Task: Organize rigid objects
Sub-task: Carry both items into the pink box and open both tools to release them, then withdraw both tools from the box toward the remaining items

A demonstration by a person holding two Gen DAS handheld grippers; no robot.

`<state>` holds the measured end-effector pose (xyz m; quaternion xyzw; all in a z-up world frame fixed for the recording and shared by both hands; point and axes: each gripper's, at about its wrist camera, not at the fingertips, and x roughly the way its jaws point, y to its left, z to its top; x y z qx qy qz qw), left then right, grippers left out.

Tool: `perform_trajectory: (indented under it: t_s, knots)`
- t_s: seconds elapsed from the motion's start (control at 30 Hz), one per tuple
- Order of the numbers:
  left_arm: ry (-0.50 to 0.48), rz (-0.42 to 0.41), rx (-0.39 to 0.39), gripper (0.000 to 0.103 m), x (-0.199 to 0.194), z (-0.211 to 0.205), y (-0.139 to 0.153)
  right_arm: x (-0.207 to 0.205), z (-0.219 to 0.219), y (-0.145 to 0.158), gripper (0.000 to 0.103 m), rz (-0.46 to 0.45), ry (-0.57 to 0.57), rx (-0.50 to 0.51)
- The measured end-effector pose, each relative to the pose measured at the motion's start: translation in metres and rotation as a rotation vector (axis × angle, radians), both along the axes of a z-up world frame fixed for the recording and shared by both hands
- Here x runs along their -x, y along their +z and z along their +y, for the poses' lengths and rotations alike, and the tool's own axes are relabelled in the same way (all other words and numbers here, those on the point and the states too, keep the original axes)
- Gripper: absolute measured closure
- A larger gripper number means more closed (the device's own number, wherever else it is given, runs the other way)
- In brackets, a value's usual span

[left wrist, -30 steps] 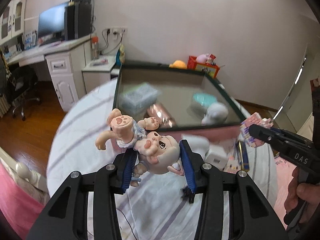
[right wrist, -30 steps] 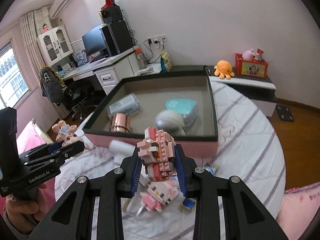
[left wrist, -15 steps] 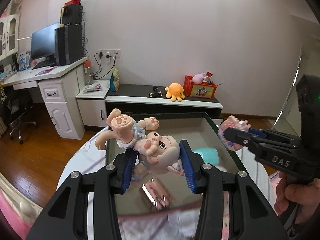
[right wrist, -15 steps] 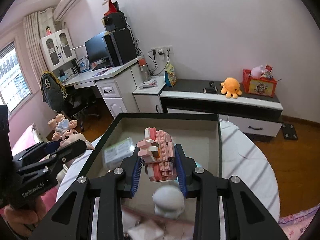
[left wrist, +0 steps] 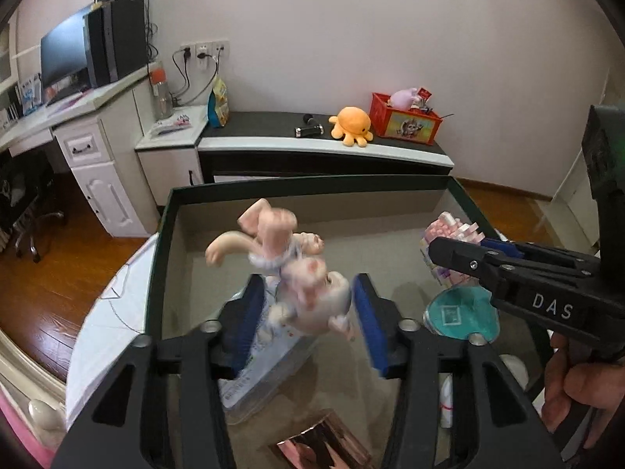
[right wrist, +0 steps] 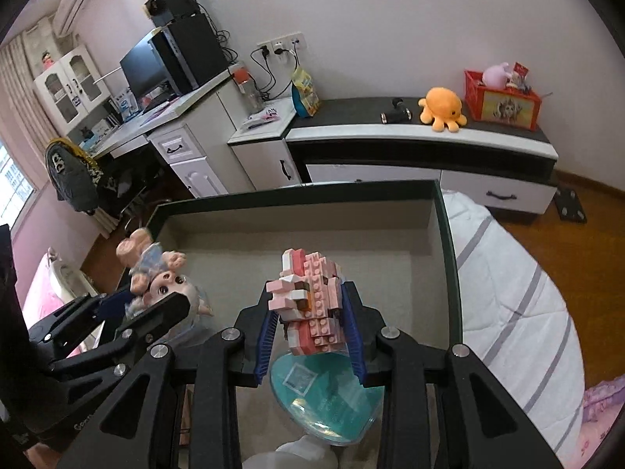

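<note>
A pink big-headed doll (left wrist: 297, 273) sits blurred between the blue pads of my left gripper (left wrist: 307, 285). The jaws are opening and a gap shows on each side of it. It hangs over the beige inside of a dark-rimmed box (left wrist: 312, 191). My right gripper (right wrist: 310, 305) is over the same box (right wrist: 297, 191); its jaws are starting to open, but the pads still touch the pink brick figure (right wrist: 308, 301). In the right wrist view the doll (right wrist: 164, 285) and left gripper (right wrist: 129, 312) are at the left. The right gripper (left wrist: 441, 250) reaches in from the right.
In the box lie a teal lidded tub (right wrist: 324, 394), a clear packet (left wrist: 258, 375), a copper can (left wrist: 320, 445) and a white round thing (left wrist: 515, 367). The box stands on a striped white bed cover (right wrist: 508, 293). Beyond are a low cabinet with an orange plush (left wrist: 351, 125) and a desk.
Both grippers have moved forward from the near bed cover to over the box. The left jaws have widened and the doll has come loose and blurred. The brick figure has tilted slightly.
</note>
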<state>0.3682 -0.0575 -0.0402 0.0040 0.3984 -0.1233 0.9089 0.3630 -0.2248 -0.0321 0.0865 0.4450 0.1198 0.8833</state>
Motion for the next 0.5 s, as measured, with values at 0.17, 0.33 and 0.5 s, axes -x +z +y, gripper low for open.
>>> perform_trajectory:
  t_s: [0.17,0.33,0.5]
  knots:
    - [0.034,-0.099,0.013,0.002,0.024,0.01,0.02,0.007,-0.01,0.004,0.017,-0.013,-0.032,-0.025]
    - [0.048,-0.158,0.006,0.0,0.055,0.018,0.041,0.025,-0.015,0.016,0.0,-0.042,-0.075,-0.069]
    - [0.076,-0.202,0.033,0.0,0.093,0.029,0.058,0.062,-0.01,0.039,0.0,-0.128,-0.124,-0.043]
